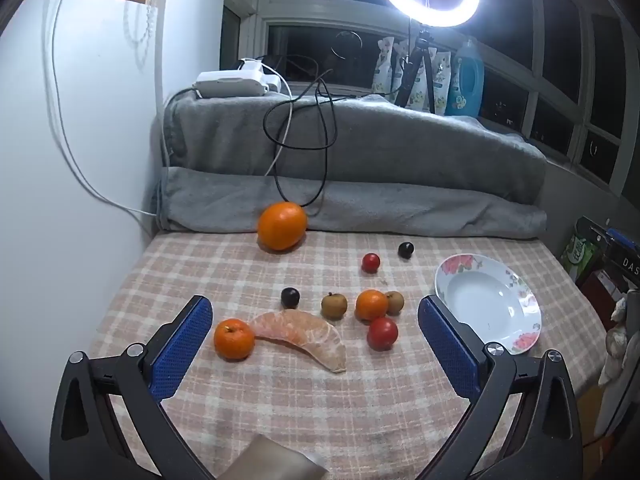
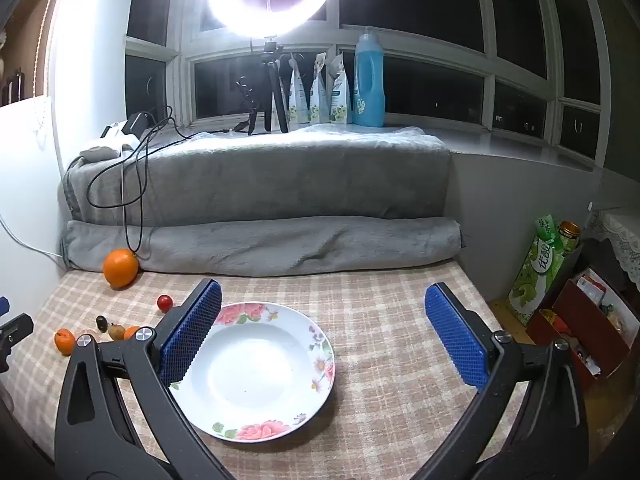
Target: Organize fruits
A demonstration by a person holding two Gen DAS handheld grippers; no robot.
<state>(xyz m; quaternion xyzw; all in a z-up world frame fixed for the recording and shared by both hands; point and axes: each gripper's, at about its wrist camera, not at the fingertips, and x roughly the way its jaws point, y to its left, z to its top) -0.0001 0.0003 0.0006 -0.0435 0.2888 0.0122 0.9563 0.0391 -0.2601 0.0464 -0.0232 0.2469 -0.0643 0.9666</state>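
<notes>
On the checked cloth (image 1: 320, 400) lie ten pieces of fruit: one large orange (image 1: 282, 225) by the grey blanket (image 1: 360, 160), two small mandarins (image 1: 234, 339) (image 1: 371, 304), one peeled citrus segment (image 1: 304, 334), two red tomatoes (image 1: 370, 262) (image 1: 382, 333), two dark grapes (image 1: 405, 249) (image 1: 290, 297) and two brown longans (image 1: 334, 305) (image 1: 395, 302). One flowered plate (image 2: 320, 344) sits to their right with nothing in it. The left gripper (image 1: 316, 324) hangs wide open over the fruit, gripping nothing; the right gripper (image 2: 322, 312) stands wide open above the plate, also empty
</notes>
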